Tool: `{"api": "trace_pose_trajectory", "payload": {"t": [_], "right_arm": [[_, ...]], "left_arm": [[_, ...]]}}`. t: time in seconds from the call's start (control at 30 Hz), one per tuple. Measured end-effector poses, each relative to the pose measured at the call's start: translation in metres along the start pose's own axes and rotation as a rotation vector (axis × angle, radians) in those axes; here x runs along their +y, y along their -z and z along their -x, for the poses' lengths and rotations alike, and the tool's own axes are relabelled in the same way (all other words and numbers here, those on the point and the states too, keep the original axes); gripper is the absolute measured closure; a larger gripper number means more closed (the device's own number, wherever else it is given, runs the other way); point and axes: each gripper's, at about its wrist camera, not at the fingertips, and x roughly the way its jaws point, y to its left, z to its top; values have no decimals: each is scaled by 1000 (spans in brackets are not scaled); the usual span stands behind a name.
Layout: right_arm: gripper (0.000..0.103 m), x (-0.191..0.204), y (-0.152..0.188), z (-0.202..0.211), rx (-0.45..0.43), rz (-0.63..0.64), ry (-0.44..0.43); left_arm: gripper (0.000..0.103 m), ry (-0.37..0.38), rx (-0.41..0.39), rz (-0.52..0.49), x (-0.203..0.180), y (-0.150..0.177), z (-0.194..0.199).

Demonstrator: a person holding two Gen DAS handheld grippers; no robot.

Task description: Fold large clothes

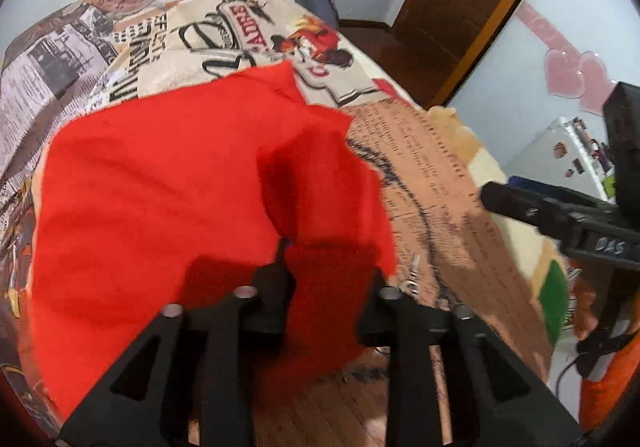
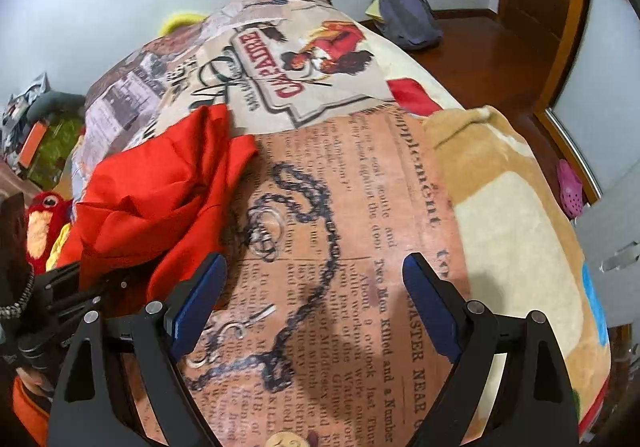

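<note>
A bed covered by a newspaper-print blanket fills both wrist views, with a tan plush throw lying along its right side. The red garment lies on the left half of the blanket, spread fairly flat in the left wrist view and bunched into soft ridges along its right edge in the right wrist view; its near edge reaches the near side of the bed.

The left gripper points steeply down over the garment's near right corner. Its jaws stand partly apart with a fold of red cloth rising between them; the pads do not appear to press on it, so the cloth reads as released, not grasped, though blur there leaves some doubt.

The right gripper also tilts steeply down, over bare blanket just to the right of the garment. Its jaws stand wide apart, its blue pads clear of all cloth, and it holds nothing. In the left wrist view it shows at the far right edge, well apart from the garment.

The step in hand appears to be setting down one fold and taking the next edge. To do it well, the left jaws should lift off without dragging the corner, and the bunched right edge should be smoothed flat before the next fold, each gripper taking a single layer near a corner so that the edges align.

A purple bag sits on the wooden floor beyond the bed's far right corner.
</note>
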Motion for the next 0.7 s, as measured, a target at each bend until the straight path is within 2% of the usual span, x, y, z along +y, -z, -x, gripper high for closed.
{"api": "trace_pose_trajectory", "payload": {"t": [0.07, 0.17, 0.3, 0.37, 0.47, 0.53, 0.63, 0.7], "right_arm": [[15, 7, -1, 6, -13, 9, -19], [15, 21, -2, 16, -29, 17, -63], [15, 46, -6, 23, -30, 43, -148], [15, 59, -6, 20, -15, 55, -189], [15, 78, -5, 6, 28, 44, -242], [15, 89, -2, -7, 63, 29, -283], [15, 104, 5, -30, 134, 4, -356], [15, 112, 7, -41, 151, -3, -365]], "left_arm": [[58, 23, -38, 2, -3, 1, 23], [54, 11, -99, -23, -7, -3, 52], [44, -107, -193, -55, 3, 2, 95], [41, -192, -234, -49, 19, 6, 111], [38, -276, -230, -9, 47, 15, 116], [38, -308, -197, 53, 73, 23, 110], [38, -306, -154, 135, 103, 34, 97], [38, -290, -122, 172, 115, 43, 85]]}}
